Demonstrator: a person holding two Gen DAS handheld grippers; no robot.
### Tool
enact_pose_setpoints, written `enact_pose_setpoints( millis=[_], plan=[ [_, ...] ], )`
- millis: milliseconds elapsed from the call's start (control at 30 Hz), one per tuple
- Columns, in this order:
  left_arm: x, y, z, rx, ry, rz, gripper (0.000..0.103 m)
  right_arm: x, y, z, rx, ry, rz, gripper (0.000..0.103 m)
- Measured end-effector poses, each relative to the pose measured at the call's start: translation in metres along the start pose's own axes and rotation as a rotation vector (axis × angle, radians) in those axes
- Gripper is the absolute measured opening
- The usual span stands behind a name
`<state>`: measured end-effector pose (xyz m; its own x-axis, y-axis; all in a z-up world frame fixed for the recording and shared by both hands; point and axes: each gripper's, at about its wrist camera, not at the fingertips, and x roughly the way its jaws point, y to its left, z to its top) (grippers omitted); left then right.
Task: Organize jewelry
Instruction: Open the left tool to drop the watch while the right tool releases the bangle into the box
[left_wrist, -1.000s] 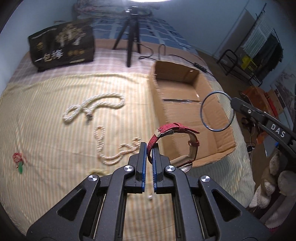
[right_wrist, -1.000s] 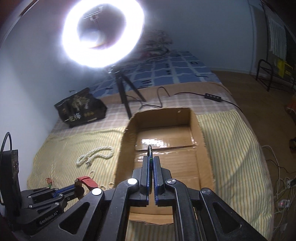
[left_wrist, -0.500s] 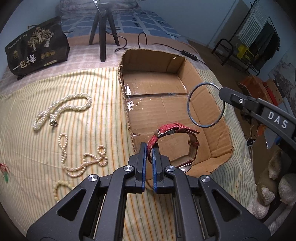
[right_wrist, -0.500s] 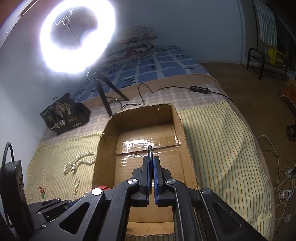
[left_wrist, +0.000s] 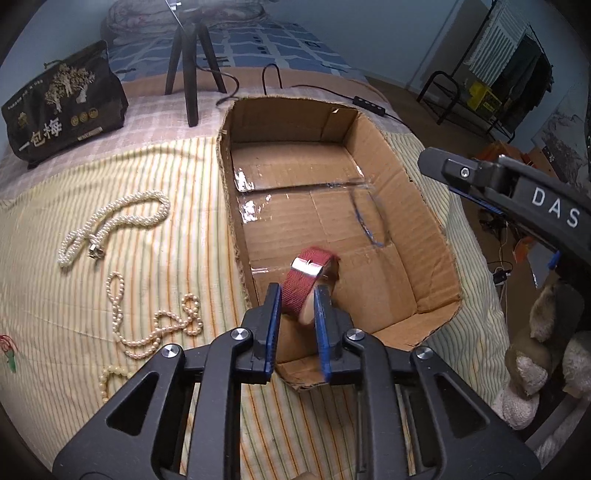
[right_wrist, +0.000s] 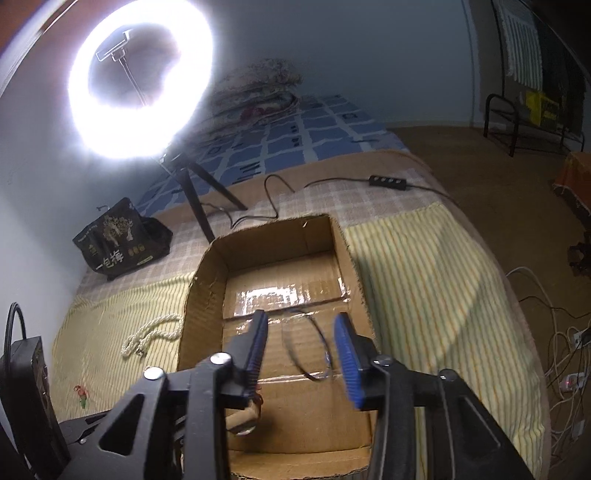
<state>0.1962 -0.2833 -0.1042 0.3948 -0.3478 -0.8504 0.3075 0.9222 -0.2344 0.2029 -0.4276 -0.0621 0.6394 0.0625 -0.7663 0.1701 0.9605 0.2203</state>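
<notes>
Opening left gripper (left_wrist: 297, 301) – woven red watch (left_wrist: 303, 281) between pads.

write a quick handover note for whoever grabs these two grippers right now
Left gripper: jaws opening over the cardboard box; red watch sits between the pads, blurred, apparently dropping free.
Right gripper: jaws opening over the same box; thin bangle blurred between them, no pad on it.
Done: watch and bangle are being released into the box.
Left on the striped cloth: thick pearl necklace, thin pearl strand, another bead strand partly hidden by the left gripper, small red and green charm.
Next: probably fetch the pearls, one per gripper.
</notes>
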Motion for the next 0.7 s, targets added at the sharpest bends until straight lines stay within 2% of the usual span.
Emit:
enact_pose_setpoints(
  millis=[67, 167, 267, 500, 700],
  plan=[
    [-0.005, 0.001, 0.0, 0.003, -0.011, 0.003, 0.016, -0.003, 0.0, 0.002, 0.005, -0.005, -0.001, 0.046],
    [-0.012, 0.003, 0.001, 0.005, -0.024, 0.002, 0.016, -0.008, 0.001, 0.004, 0.011, -0.018, -0.012, 0.061],
    [-0.02, 0.006, 0.001, 0.006, -0.035, 0.002, 0.016, -0.015, 0.003, 0.005, 0.013, -0.031, -0.016, 0.062],
    [-0.04, 0.017, -0.002, 0.009, -0.062, 0.021, 0.017, -0.032, 0.015, 0.005, -0.019, -0.057, -0.036, 0.08],
    [-0.058, 0.038, -0.005, 0.003, -0.091, 0.061, 0.017, -0.039, 0.025, 0.001, -0.041, -0.05, -0.036, 0.084]
  ],
)
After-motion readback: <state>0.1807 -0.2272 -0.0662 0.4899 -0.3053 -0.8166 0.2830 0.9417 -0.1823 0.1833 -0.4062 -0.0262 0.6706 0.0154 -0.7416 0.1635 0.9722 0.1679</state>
